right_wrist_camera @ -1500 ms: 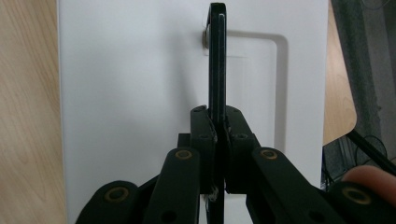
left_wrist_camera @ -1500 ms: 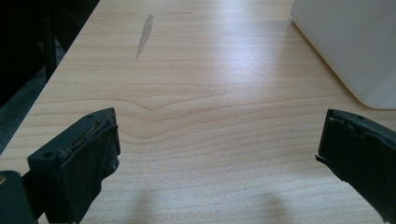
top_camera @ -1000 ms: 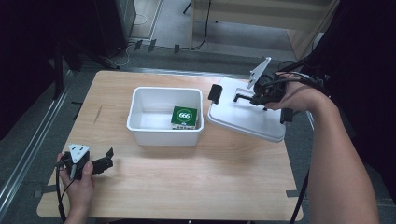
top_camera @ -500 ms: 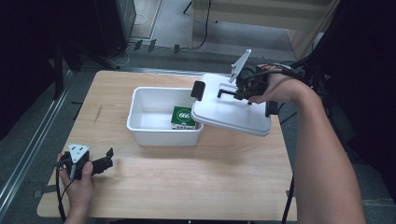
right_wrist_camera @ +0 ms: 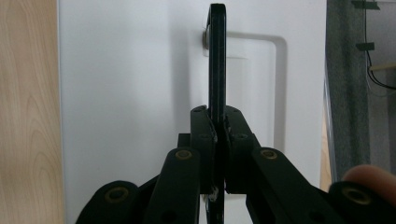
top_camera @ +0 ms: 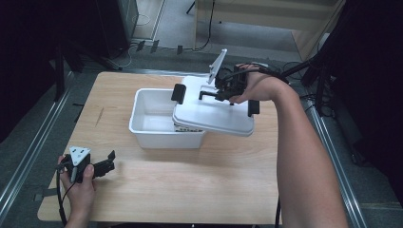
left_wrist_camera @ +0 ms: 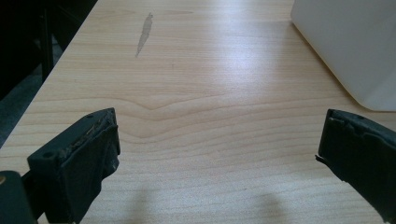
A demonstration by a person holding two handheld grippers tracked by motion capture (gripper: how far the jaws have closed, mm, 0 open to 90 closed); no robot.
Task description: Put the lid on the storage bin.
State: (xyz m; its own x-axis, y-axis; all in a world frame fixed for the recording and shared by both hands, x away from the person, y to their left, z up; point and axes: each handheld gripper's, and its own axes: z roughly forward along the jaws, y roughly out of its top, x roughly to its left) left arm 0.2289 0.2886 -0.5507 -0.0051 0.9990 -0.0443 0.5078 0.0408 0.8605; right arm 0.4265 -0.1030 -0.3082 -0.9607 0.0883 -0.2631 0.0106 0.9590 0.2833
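Note:
My right gripper is shut on the thin black handle on top of a white lid, its pads pressed on both sides. The lid hangs tilted above the right half of an open white bin and hides that part of the inside. Black clips sit at the lid's ends. My left gripper rests low on the table at the front left, open, with bare wood between its jaws. The bin's corner shows ahead of it to the right.
The wooden table has free room in front of the bin and on its left side. A dark streak marks the wood ahead of the left gripper. Metal rails and cables on the floor flank the table.
My right gripper carried the lid leftward from the table right of the bin to above the bin's right half, covering the green packet inside. The left hand kept still.

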